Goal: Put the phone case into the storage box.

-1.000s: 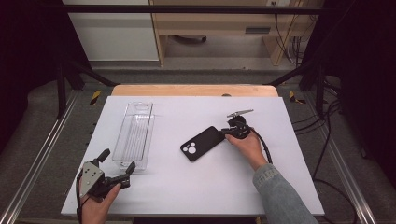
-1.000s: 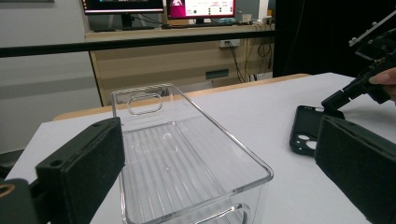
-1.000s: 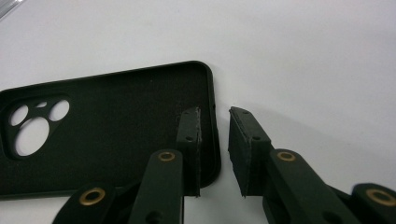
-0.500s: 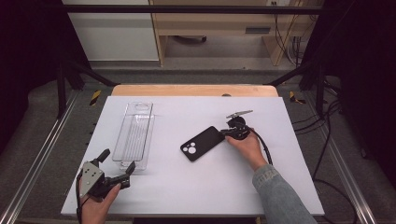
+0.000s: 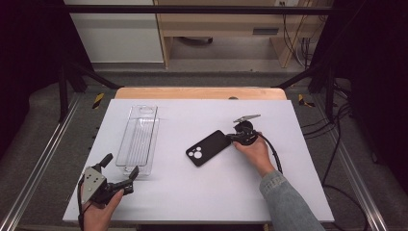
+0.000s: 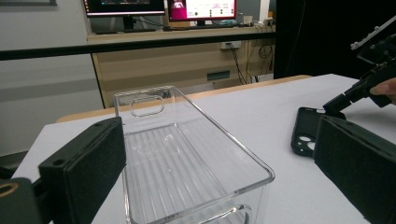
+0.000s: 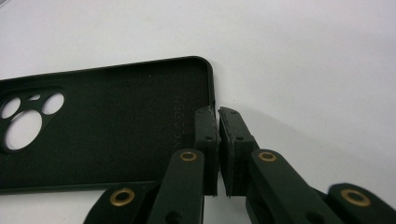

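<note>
I read the work in hand as moving the phone case (image 5: 208,147) into the clear bin (image 5: 139,139). My judgement: the grasp is made, the lift and transfer are not yet done.

Status
- The phone case lies flat on the white table (image 5: 202,192), inner side up, near the table's centre. Its camera cut-outs sit at its 7 o'clock end in the high view.
- The clear bin stands at 9 o'clock from the case, well apart from it, and holds nothing that I can see.
- The right gripper (image 7: 217,135) has its jaws pinched onto the rim of the case's short edge, one pad inside the wall and one outside. The jaws are nearly together with the rim between them.

Pose
- My right hand (image 5: 252,149) holds its gripper at 3 o'clock of the case, forearm entering from 5 o'clock, jaws pointing toward 9 o'clock and low to the table.
- The left gripper (image 5: 118,177) rests near the table's 7 o'clock corner, jaws spread wide and holding nothing, aimed along the bin, just short of its near end.

Remaining: lift the case, carry it to the bin, release.
</note>
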The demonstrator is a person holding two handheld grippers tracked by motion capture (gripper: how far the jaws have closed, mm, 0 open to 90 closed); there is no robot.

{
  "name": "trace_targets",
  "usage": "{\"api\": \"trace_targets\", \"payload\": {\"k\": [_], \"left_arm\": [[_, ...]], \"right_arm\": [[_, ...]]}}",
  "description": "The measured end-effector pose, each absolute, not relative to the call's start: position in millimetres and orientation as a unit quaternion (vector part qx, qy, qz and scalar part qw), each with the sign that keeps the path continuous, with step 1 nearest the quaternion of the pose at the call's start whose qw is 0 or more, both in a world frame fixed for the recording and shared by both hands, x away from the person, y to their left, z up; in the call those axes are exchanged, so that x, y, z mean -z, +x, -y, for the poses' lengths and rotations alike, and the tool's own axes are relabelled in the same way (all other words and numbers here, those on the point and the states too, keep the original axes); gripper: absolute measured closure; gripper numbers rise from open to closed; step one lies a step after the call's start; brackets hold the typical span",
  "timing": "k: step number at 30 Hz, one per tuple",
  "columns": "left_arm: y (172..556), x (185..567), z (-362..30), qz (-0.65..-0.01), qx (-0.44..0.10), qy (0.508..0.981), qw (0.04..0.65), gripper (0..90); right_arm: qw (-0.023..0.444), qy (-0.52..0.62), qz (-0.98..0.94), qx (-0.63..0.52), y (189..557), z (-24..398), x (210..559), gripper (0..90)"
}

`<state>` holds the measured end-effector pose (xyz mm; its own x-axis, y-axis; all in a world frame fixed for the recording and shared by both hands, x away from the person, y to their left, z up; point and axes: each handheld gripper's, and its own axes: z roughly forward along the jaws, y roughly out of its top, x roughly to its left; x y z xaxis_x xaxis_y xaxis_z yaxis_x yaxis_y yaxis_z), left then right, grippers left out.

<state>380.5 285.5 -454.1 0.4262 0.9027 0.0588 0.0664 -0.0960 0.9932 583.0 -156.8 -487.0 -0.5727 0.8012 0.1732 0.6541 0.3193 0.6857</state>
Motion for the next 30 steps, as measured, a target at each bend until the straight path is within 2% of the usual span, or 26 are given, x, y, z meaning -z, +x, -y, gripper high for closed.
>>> {"api": "trace_targets", "payload": {"k": [6,30], "left_arm": [[380,455,-286,-0.383,-0.375,0.636,0.554,2.2],[379,452,-289,-0.387,-0.374,0.63,0.561,2.2]], "right_arm": [[0.114,0.443,-0.812,-0.361,581,154,486,87.4],[0.115,0.44,-0.802,-0.388,567,144,464,88.8]]}}
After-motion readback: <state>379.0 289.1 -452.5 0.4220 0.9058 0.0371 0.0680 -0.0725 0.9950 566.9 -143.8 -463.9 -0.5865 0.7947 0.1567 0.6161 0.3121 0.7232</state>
